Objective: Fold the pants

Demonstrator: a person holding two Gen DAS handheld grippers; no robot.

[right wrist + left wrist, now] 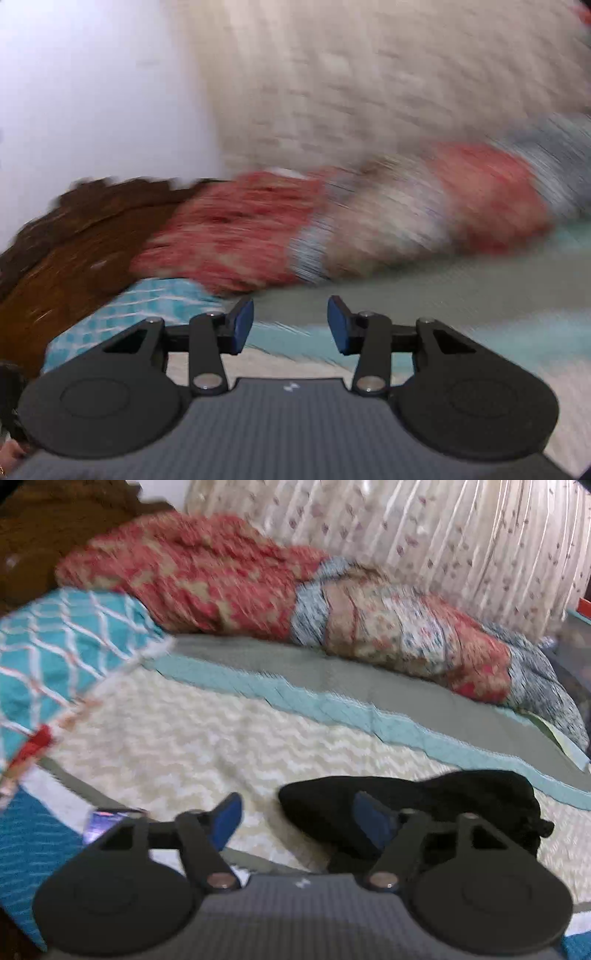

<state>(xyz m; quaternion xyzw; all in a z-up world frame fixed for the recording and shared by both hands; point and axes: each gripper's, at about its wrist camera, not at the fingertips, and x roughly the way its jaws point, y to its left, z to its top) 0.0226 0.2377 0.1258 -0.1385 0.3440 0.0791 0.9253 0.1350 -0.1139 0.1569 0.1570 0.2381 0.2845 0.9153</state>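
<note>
Black pants (pixel 424 805) were seen bunched on the bed cover (pixel 184 738) | left gripper (pixel 295 823) jaws apart, nothing clamped, pants by one finger | right gripper (pixel 290 325) jaws apart, empty | folding judged possibly done; blur prevented certainty

The black pants (pixel 424 805) lie bunched into a compact, dark heap on the cream chevron-patterned bedspread (pixel 177 731), low and wider than tall, with a small knot of fabric sticking out at the right end.
</note>
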